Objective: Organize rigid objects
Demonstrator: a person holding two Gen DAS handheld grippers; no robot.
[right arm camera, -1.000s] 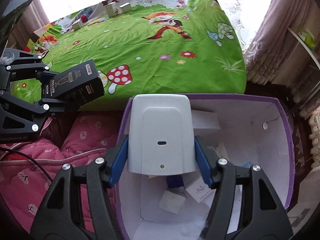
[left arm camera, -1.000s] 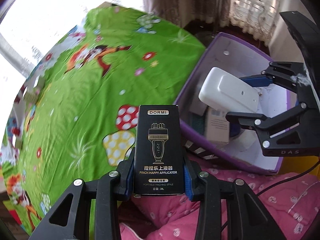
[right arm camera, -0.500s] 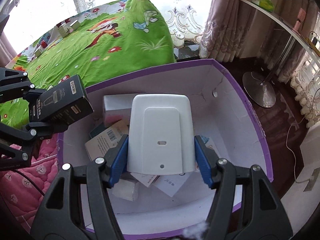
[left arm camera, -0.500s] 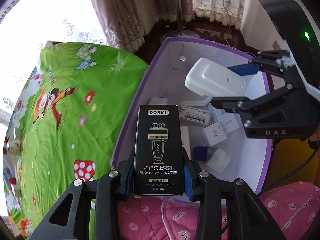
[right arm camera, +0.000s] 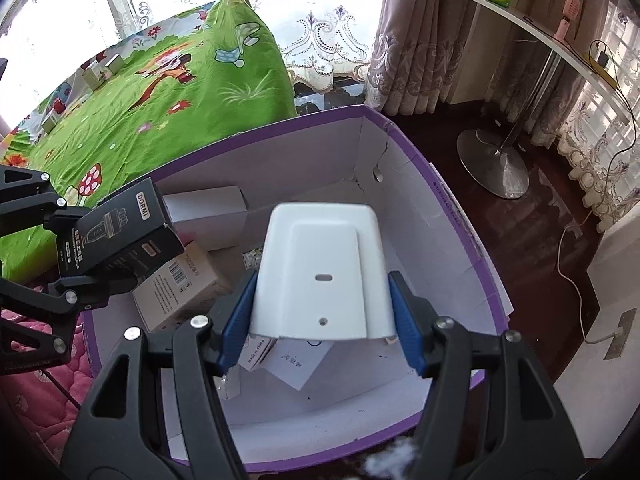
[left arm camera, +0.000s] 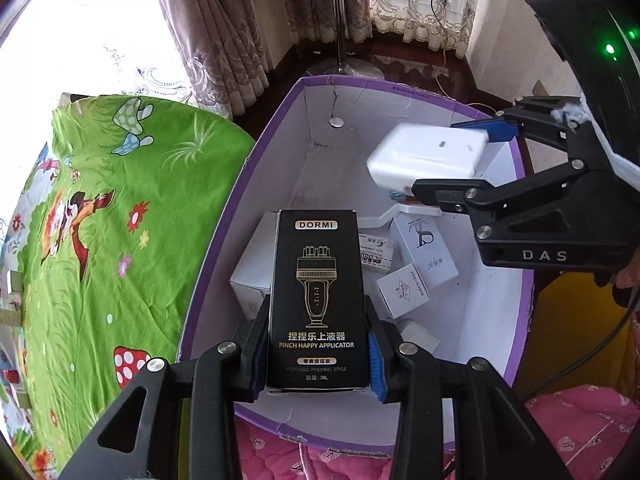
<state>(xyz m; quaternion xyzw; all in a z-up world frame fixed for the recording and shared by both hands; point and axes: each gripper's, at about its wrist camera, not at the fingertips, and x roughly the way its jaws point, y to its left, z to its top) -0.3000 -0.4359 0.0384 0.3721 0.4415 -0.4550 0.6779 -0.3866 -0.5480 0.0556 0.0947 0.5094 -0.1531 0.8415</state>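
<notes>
My left gripper (left arm camera: 318, 354) is shut on a black DORMI box (left arm camera: 318, 300) and holds it upright over the near left part of the purple-rimmed storage box (left arm camera: 400, 92). My right gripper (right arm camera: 320, 320) is shut on a white plastic device (right arm camera: 320, 272) and holds it above the middle of the same storage box (right arm camera: 440, 184). The black box also shows in the right wrist view (right arm camera: 116, 228), and the white device in the left wrist view (left arm camera: 428, 156). Several small white cartons (left arm camera: 422, 250) lie on the storage box floor.
A green cartoon-print bed cover (left arm camera: 100, 240) lies left of the storage box, with small boxes (right arm camera: 98, 70) at its far end. A pink quilt (left arm camera: 580, 424) lies near me. A metal stand base (right arm camera: 492, 164), curtains and a white shelf stand behind.
Both grippers have swung from the bed side over the storage box, carrying the black box and the white device. Both stay shut on their loads.
</notes>
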